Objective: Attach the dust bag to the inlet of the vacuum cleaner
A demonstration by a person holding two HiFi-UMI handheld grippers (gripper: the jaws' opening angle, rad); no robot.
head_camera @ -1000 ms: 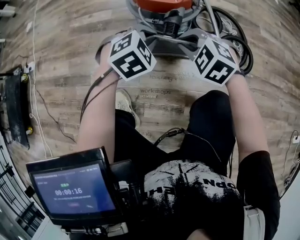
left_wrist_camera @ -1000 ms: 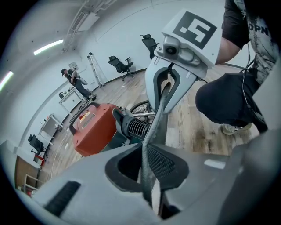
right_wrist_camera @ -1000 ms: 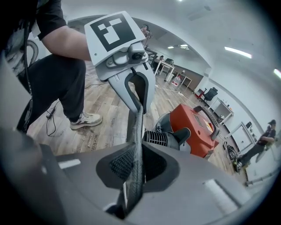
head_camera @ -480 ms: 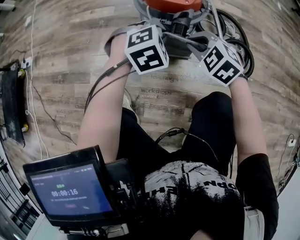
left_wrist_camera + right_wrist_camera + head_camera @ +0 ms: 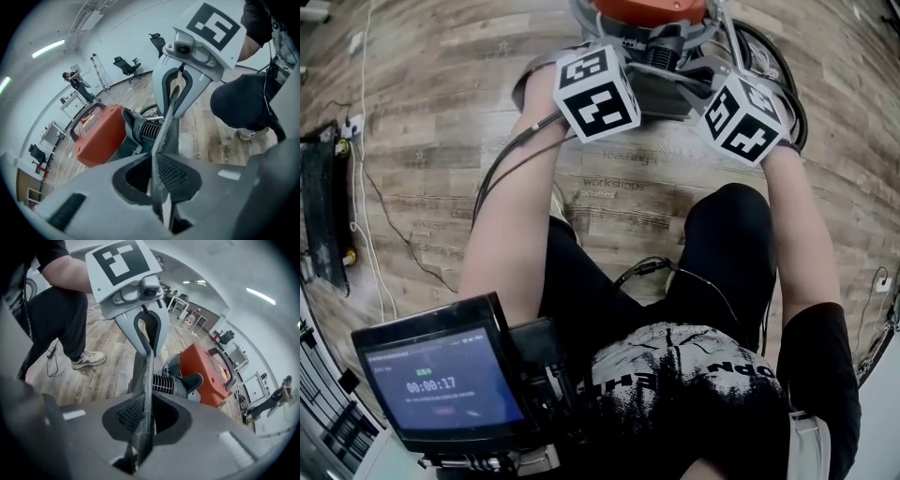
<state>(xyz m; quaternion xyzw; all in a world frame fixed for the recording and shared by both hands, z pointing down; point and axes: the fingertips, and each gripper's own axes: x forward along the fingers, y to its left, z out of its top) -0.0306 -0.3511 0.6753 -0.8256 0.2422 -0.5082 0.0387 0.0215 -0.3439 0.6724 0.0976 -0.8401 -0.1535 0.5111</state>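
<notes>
Both our forearms (image 5: pixel 508 234) reach forward and steeply down, wrists close together above the wooden plank floor (image 5: pixel 422 112). Our left tool (image 5: pixel 157 174) pinches the dust bag (image 5: pixel 162 133), a thin grey felt sheet seen edge-on, with its mesh-textured pads almost together. The bag runs taut across to our right tool (image 5: pixel 145 417), which also grips it; those jaws have just eased slightly apart. Just beyond stands the vacuum cleaner (image 5: pixel 652 11), a boxy orange shell with a ribbed black neck (image 5: pixel 164 380). Since a second ago, both marker cubes (image 5: pixel 595 91) have shifted nearer the vacuum.
</notes>
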